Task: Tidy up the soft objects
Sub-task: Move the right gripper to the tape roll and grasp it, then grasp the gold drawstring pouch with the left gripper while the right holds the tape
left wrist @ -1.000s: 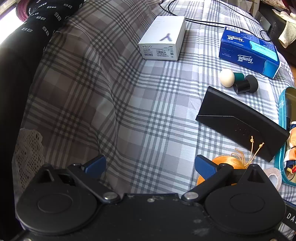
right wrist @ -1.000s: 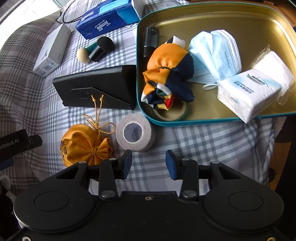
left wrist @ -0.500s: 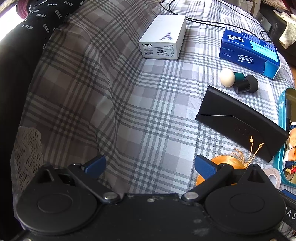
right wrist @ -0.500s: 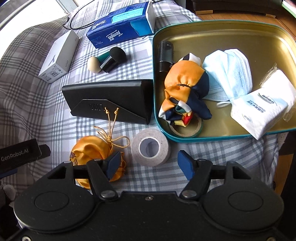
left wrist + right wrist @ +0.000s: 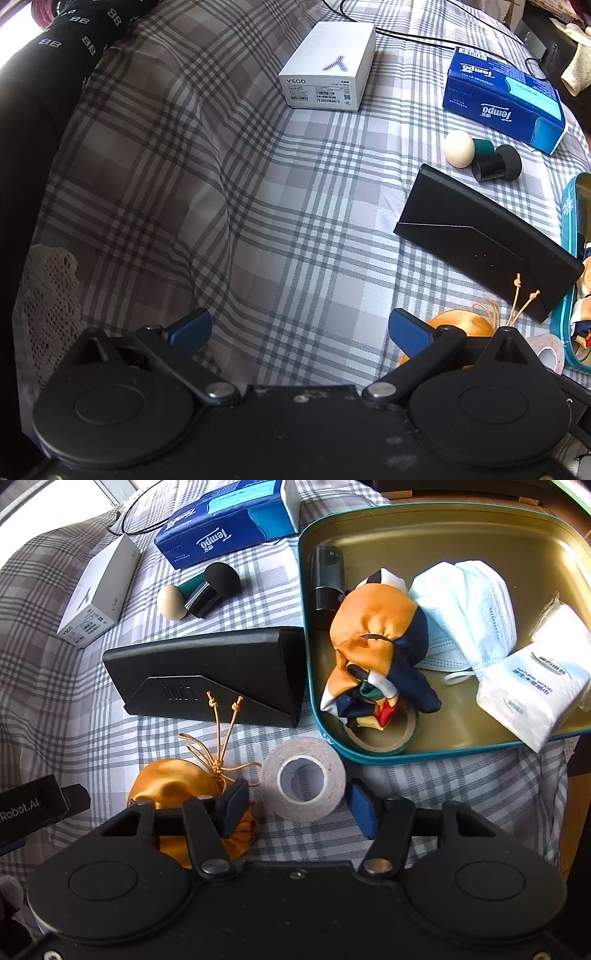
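Presently, left to right: the left gripper (image 5: 297,330) stands with its jaws spread wide over bare plaid cloth (image 5: 258,206), holding nothing; a white box (image 5: 328,66) lies well ahead of it, a blue tissue pack (image 5: 506,98) further right; two makeup sponges (image 5: 199,590) lie beside a black folded case (image 5: 210,672); an orange drawstring pouch (image 5: 173,786) sits just in front of the case; the right gripper (image 5: 299,805) has its jaws parted on either side of a white tape roll (image 5: 303,777), whether touching cannot be told; the teal tray (image 5: 424,757) at far right holds a patterned scarf bundle (image 5: 376,657), a face mask (image 5: 469,605), a tissue packet (image 5: 535,690) and a black cylinder (image 5: 327,579).
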Demonstrator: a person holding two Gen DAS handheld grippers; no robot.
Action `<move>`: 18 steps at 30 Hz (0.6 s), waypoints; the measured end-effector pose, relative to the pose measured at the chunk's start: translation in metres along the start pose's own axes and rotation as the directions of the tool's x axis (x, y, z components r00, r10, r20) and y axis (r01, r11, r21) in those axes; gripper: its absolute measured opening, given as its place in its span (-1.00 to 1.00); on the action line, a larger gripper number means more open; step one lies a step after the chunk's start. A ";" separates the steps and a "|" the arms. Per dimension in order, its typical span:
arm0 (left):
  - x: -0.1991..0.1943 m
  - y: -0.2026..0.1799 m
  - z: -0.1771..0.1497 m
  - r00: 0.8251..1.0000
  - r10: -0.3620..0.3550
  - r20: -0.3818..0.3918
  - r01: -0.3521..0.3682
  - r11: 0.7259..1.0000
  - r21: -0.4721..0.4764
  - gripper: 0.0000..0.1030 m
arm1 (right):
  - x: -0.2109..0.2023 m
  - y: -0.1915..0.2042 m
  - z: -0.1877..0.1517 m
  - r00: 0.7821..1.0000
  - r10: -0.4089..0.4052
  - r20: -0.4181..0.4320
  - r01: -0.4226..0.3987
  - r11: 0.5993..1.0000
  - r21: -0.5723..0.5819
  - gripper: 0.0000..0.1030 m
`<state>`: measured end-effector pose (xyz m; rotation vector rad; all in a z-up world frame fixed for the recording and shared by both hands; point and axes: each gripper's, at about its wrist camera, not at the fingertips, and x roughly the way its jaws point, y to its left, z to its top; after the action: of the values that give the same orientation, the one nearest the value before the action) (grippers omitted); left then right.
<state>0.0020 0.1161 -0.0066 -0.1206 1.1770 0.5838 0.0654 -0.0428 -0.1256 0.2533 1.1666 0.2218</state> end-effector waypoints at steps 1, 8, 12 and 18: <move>0.001 -0.001 0.000 1.000 -0.003 -0.004 0.003 1.000 0.002 0.99 | -0.002 -0.003 -0.001 1.000 0.009 -0.002 -0.009 1.000 -0.006 -0.02; 0.006 -0.009 -0.002 0.999 -0.035 -0.029 0.035 0.999 0.026 0.99 | -0.013 -0.017 -0.015 0.997 0.043 -0.058 -0.044 0.999 -0.010 -0.02; 0.007 -0.020 -0.004 0.996 -0.075 -0.036 0.077 0.995 0.056 0.99 | -0.020 -0.023 -0.028 0.996 0.031 -0.088 -0.037 0.998 -0.059 -0.02; 0.001 -0.039 -0.007 0.996 -0.087 0.010 0.086 0.991 0.107 0.99 | -0.026 -0.029 -0.043 0.997 0.002 -0.083 -0.012 0.994 -0.112 -0.02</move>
<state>0.0155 0.0802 -0.0185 -0.0761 1.1799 0.4444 0.0170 -0.0744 -0.1280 0.1498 1.2313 0.3057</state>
